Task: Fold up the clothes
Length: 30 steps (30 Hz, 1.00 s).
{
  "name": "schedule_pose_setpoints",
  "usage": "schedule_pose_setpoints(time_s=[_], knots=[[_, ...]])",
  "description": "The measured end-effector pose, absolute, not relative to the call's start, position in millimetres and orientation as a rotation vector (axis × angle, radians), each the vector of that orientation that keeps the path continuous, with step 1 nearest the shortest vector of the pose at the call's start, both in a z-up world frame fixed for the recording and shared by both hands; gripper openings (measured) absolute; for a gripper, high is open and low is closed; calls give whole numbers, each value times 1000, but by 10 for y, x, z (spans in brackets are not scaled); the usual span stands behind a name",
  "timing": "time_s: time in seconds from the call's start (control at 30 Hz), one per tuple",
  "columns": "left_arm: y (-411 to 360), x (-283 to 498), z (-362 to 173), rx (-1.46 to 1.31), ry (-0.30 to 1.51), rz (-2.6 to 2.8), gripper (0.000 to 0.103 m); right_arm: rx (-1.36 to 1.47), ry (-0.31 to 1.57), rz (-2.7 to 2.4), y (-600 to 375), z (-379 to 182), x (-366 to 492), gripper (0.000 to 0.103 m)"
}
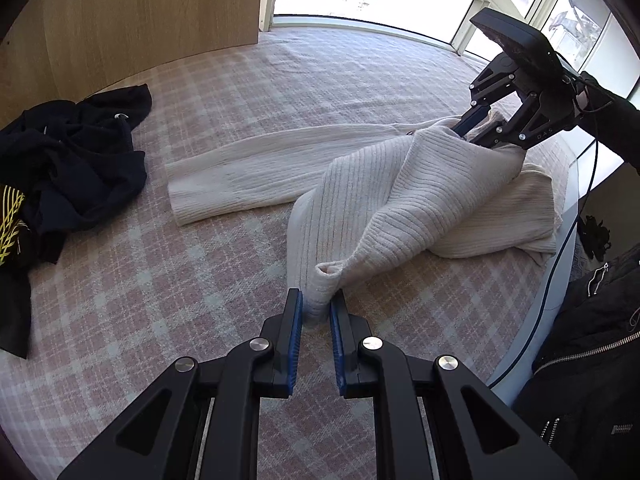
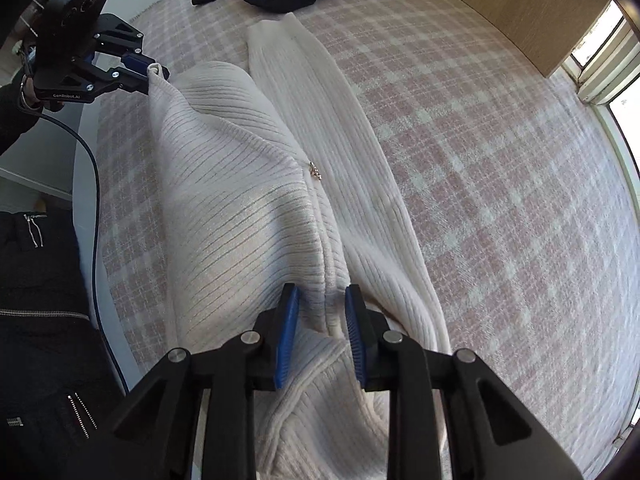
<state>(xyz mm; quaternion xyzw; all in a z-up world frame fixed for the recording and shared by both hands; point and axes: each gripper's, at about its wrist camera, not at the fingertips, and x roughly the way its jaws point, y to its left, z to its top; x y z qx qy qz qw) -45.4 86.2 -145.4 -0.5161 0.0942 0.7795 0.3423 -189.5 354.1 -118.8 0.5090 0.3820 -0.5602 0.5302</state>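
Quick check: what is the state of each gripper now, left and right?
Left gripper: shut on a bunched edge of the cream sweater.
Right gripper: sweater fabric lies between its jaws; cannot tell if the pads press it.

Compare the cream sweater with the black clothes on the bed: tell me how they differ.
The cream sweater is pale ribbed knit; the black clothes are dark and smooth, with yellow markings on one. The sweater is stretched out long, one end lifted by the left gripper and the other held up at the right gripper; the black clothes lie untouched in a crumpled heap. Both rest on the pink checked bed cover.
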Motion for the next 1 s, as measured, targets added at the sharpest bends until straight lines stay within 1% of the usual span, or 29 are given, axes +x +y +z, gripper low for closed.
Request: schedule_pose_setpoints(time_s=[0.13, 0.33, 0.37, 0.4, 0.43, 0.53, 0.6, 0.7, 0.77, 0.83, 0.87, 0.9, 0.93, 0.97, 1.0], knots=[[848, -472, -1445, -1340, 230, 2032, 13, 1202, 935, -1342, 3418, -1125, -1828, 24], [840, -487, -1443, -1340, 222, 2038, 13, 1259, 936, -1278, 3354, -1326, -1817, 24], [835, -494, -1442, -1342, 220, 2040, 13, 1263, 934, -1266, 3342, -1351, -1792, 22], [831, -500, -1443, -1344, 219, 2041, 13, 1250, 943, -1253, 3326, -1349, -1742, 18], [830, -505, -1443, -1342, 219, 2041, 13, 1232, 953, -1240, 3308, -1341, -1686, 11], [836, -516, -1445, -1339, 218, 2041, 13, 1209, 972, -1253, 3263, -1337, -1595, 9], [847, -517, -1425, -1334, 212, 2041, 13, 1192, 971, -1280, 3267, -1269, -1581, 8], [892, -553, -1344, -1316, 222, 2032, 13, 1133, 964, -1389, 3319, -989, -1653, 7], [947, -670, -1264, -1295, 232, 2039, 13, 1092, 963, -1501, 3374, -748, -1755, 7], [1038, -909, -1222, -1283, 201, 2045, 13, 1094, 941, -1619, 3521, -528, -2014, 7], [1092, -1041, -1212, -1277, 184, 2047, 17, 1105, 944, -1659, 3687, -507, -2237, 7], [1149, -1168, -1209, -1272, 176, 2050, 24, 1118, 951, -1695, 3873, -505, -2479, 7], [1215, -1279, -1231, -1273, 192, 2055, 28, 1130, 957, -1730, 4060, -502, -2721, 7], [1266, -1375, -1248, -1276, 203, 2057, 28, 1149, 958, -1736, 4119, -585, -2835, 7], [1269, -1422, -1255, -1283, 202, 2052, 31, 1169, 957, -1735, 4150, -688, -2921, 7]])
